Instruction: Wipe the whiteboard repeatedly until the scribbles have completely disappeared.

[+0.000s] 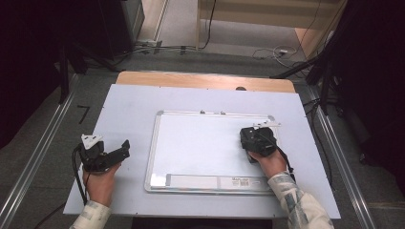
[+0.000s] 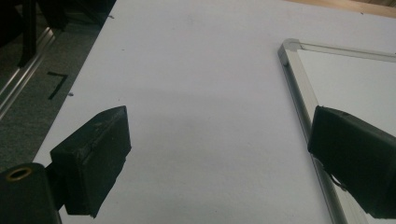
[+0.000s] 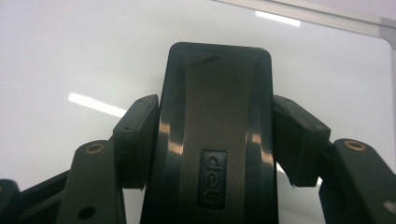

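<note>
The right claw [image 1: 258, 139] hides most of the glossy black plastic block it is clamped on (an eraser, stamped "deli") [image 3: 217, 135], pressed flat on the aluminium-framed rectangular whiteboard [image 1: 200, 143] near its far right corner. The left claw [image 1: 112, 153] hovers wide apart and empty over the pale grey surface [image 2: 196, 93], just left of the board, its right jaw cut off at the edge of its own view.

The lower end of the black eraser [image 3: 217, 135] is cut off by the frame's bottom edge; the whiteboard [image 1: 200, 143] beneath it is hidden.
</note>
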The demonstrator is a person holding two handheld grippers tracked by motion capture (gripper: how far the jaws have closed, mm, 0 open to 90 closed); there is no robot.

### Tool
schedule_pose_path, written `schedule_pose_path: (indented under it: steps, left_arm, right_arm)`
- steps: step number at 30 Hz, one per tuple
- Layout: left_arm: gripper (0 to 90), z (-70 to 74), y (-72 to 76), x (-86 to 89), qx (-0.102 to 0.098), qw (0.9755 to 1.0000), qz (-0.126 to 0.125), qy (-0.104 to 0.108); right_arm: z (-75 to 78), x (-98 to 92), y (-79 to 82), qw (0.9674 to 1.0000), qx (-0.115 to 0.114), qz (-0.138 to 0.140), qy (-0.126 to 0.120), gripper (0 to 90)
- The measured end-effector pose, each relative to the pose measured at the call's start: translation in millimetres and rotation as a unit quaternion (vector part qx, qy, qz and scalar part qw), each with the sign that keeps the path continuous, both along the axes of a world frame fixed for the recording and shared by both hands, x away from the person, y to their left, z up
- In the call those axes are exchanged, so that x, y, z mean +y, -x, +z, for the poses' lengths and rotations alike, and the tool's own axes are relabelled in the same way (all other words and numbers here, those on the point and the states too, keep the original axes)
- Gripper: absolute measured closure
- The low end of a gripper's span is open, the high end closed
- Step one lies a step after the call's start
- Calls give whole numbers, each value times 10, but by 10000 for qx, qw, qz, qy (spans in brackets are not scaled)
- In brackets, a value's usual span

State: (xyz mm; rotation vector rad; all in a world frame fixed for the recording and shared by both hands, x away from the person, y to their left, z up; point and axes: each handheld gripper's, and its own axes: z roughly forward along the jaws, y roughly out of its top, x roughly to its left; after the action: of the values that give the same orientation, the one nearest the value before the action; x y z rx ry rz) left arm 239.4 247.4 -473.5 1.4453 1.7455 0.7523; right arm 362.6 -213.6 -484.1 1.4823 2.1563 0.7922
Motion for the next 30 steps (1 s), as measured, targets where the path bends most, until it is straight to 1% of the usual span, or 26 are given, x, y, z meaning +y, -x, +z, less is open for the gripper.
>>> schedule_pose_path:
  steps: [3,6,8,13,16,18,21,24,27,30]
  left_arm:
    - [64,-2,8,9,9,10000,6,14]
    - [64,-4,15,16,-2,10000,7,14]
    - [64,-5,20,21,7,10000,24,9]
    - [64,-7,25,31,13,10000,25,15]
    - [64,-8,24,33,25,10000,34,13]
    - [64,-9,25,36,25,10000,43,14]
    - [64,-10,29,41,26,10000,53,28]
    - [64,-8,34,48,21,10000,56,26]
    - [64,-5,37,49,16,10000,69,29]
    - [64,-4,39,50,19,10000,63,21]
  right_arm:
    - [-4,23,-77,10000,-39,-4,-21,358]
    - [-8,-6,-157,9999,-82,-29,-78,358]
    - [-4,-38,-206,9999,-74,-80,-69,358]
    - [1,-162,-374,9994,-84,-334,-104,358]
    - [1,-253,-437,9987,-97,-477,-133,358]
    - [7,-328,-467,9982,-85,-577,-111,358]
    - [15,-445,-479,9977,-55,-664,-93,359]
    - [19,-527,-455,9975,-34,-695,-73,359]
    - [22,-573,-405,9976,-7,-683,-62,360]
    - [21,-602,-317,9980,3,-631,-55,359]
